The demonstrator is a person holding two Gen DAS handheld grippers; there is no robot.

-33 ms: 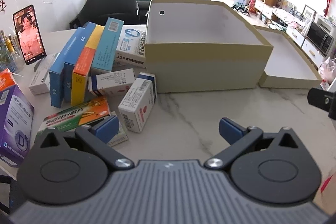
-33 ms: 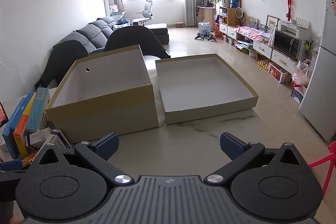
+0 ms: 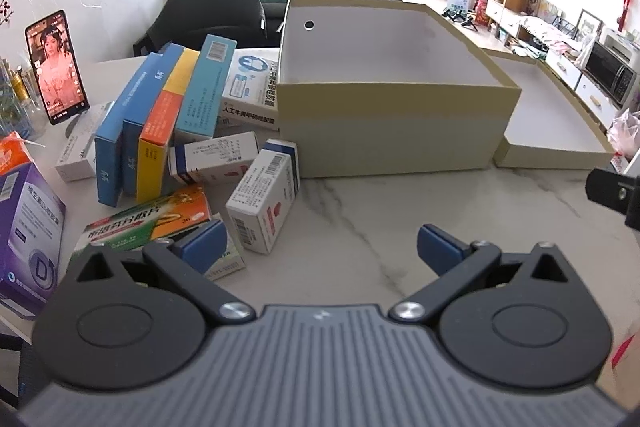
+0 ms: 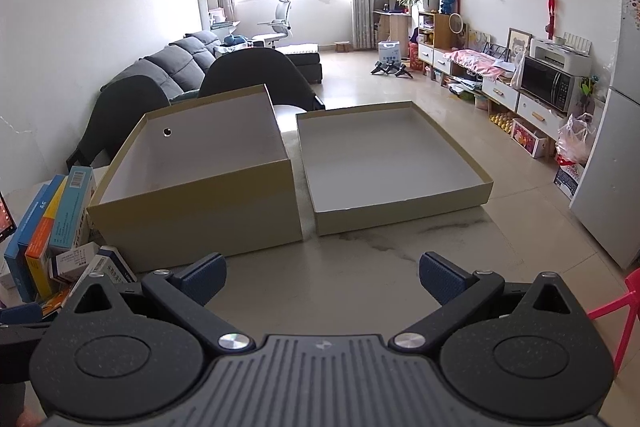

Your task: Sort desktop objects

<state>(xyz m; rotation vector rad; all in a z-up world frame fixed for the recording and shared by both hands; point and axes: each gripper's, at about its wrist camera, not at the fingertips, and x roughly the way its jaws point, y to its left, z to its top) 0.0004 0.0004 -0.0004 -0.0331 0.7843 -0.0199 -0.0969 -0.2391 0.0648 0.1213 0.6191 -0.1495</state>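
Left hand-held gripper (image 3: 320,247) gapes just right of medicine boxes (image 3: 262,205).

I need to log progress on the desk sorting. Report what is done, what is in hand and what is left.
Done: only the setup. The tan box stands open and empty, its lid upturned beside it on the table.
In hand: nothing. The left gripper and right gripper are both open and empty.
Left: everything. The pile of medicine boxes and the purple box remain unsorted beside the box.
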